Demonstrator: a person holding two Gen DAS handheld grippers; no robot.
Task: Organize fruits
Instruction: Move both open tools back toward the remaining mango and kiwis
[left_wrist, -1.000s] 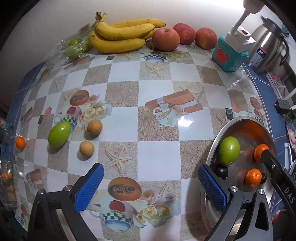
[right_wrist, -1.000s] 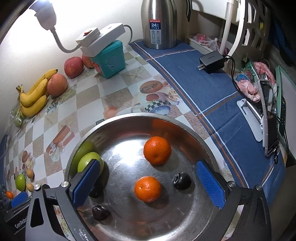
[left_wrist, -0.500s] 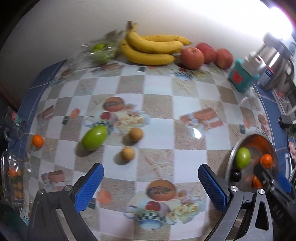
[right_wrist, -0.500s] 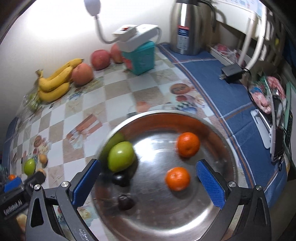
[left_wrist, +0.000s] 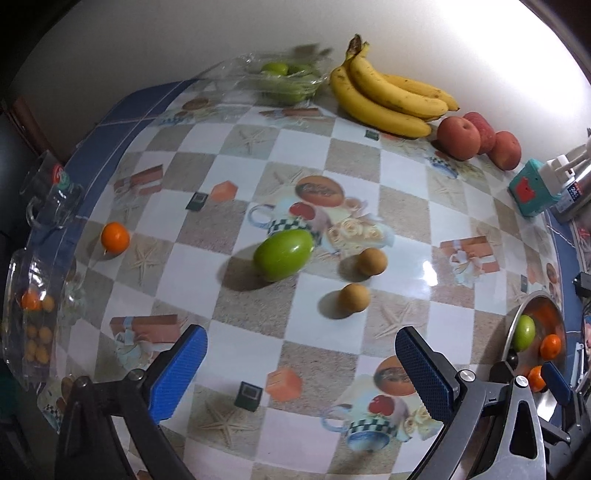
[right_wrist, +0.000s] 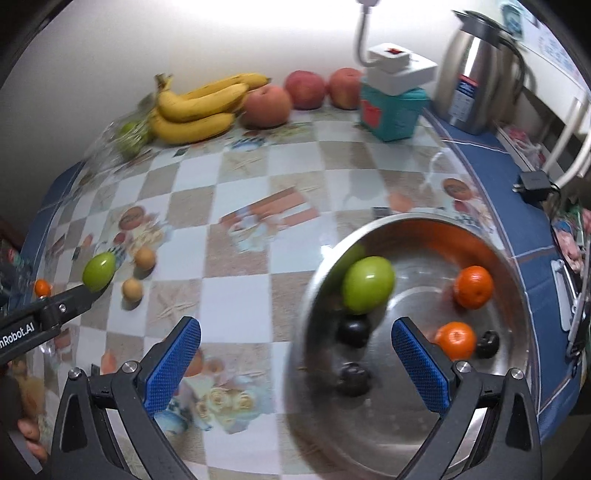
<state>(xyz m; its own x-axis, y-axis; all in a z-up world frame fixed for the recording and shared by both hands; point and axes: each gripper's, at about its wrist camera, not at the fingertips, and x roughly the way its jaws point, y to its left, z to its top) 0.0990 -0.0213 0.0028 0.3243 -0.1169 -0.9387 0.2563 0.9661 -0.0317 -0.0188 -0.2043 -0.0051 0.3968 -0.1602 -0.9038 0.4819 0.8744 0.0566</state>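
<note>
Both sets of jaws stand wide apart and hold nothing. The left gripper (left_wrist: 301, 360) hangs over the patterned desk (left_wrist: 402, 177) with its blue pads framing the loose fruit. The right gripper (right_wrist: 295, 360) hovers at the near left edge of the steel bowl (right_wrist: 515, 266).

In the left wrist view, a green mango (left_wrist: 283, 254) lies on its side near the centre of the desk. Two small brown fruits (left_wrist: 372, 261) sit just beside it at about 3 and 4 o'clock from it, apart from one another. A lone tangerine (left_wrist: 115, 238) rests well off at 9 o'clock, near a clear container (left_wrist: 26, 325) at the desk's edge that holds small orange and yellow fruits. Along the far wall, from 11 to 2 o'clock, stand a bag of green fruit (left_wrist: 284, 79), a bunch of bananas (left_wrist: 388, 98) and three red apples (left_wrist: 460, 138).

The bowl seems to be the collecting place: in the right wrist view it already carries a second green mango (right_wrist: 367, 284) at its 10 o'clock, two tangerines (right_wrist: 473, 287) toward 2 and 4 o'clock, and three dark plum-like fruits (right_wrist: 354, 330). It sits at the right of the desk, likely so the right gripper can drop into it while the left gathers.

The left gripper points at the mango and the brown fruits, so one of these is probably the next pick. The mango is smooth and oval and may roll or slip if gripped off-centre. The small round ones could skid away from a closing pad.
</note>
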